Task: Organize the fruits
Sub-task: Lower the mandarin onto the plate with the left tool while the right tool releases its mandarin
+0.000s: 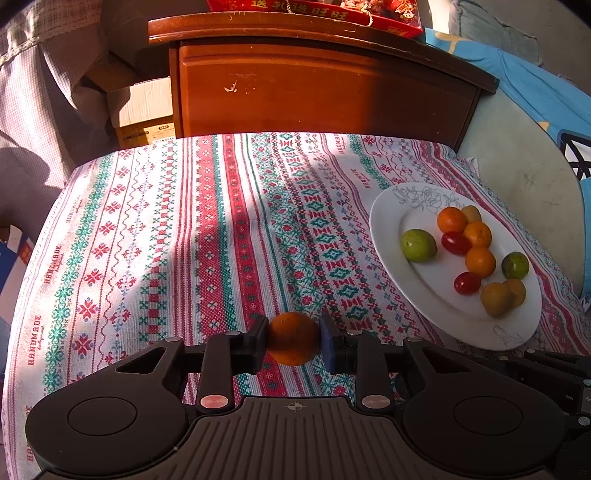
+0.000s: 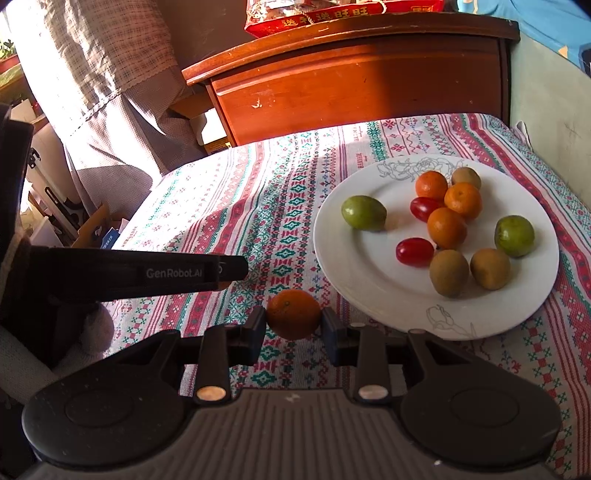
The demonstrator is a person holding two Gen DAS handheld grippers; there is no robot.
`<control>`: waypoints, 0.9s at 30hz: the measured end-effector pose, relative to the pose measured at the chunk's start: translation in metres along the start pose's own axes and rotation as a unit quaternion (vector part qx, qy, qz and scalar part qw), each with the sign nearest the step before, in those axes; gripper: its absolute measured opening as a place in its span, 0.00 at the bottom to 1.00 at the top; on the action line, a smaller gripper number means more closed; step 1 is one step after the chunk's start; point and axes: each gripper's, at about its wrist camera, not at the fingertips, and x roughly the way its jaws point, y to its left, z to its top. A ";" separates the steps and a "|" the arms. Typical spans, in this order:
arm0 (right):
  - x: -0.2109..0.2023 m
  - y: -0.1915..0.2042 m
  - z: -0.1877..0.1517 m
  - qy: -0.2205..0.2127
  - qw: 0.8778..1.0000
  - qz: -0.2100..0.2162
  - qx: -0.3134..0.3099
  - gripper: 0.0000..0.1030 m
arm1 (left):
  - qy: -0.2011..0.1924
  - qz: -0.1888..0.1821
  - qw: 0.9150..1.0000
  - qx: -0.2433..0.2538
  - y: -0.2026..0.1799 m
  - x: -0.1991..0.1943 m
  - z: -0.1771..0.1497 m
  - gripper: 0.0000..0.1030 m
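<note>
My left gripper (image 1: 293, 341) is shut on a small orange (image 1: 293, 338), held just above the patterned tablecloth (image 1: 166, 240). My right gripper (image 2: 293, 325) is shut on another small orange (image 2: 293, 313), its pads pressing both sides. To the right, a white plate (image 1: 384, 236) (image 2: 332, 258) holds three oranges, two red cherry tomatoes, two green fruits and several brownish ones. In the right wrist view the black casing of the left gripper (image 2: 147, 273) reaches in from the left, beside the right gripper's orange; the fruit it holds is mostly hidden there.
A wooden cabinet (image 1: 325, 92) stands behind the table with a red gift box (image 1: 314, 11) on top. A cardboard box (image 1: 144, 114) and a checked curtain (image 2: 103, 74) are at the left. Blue cloth (image 1: 535, 85) lies at the right.
</note>
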 end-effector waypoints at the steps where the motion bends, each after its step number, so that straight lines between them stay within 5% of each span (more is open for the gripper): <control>1: -0.002 0.000 0.002 -0.005 1.000 0.002 0.000 0.31 | -0.002 -0.002 1.000 -0.002 0.000 -0.002 0.001 0.26; 14: -0.048 -0.041 0.047 -0.089 0.994 -0.037 0.045 0.32 | -0.074 -0.073 0.995 -0.001 -0.024 -0.033 0.043 0.26; 27: -0.046 -0.101 0.073 -0.079 0.992 -0.077 0.056 0.32 | -0.084 -0.110 0.990 0.021 -0.061 -0.001 0.066 0.26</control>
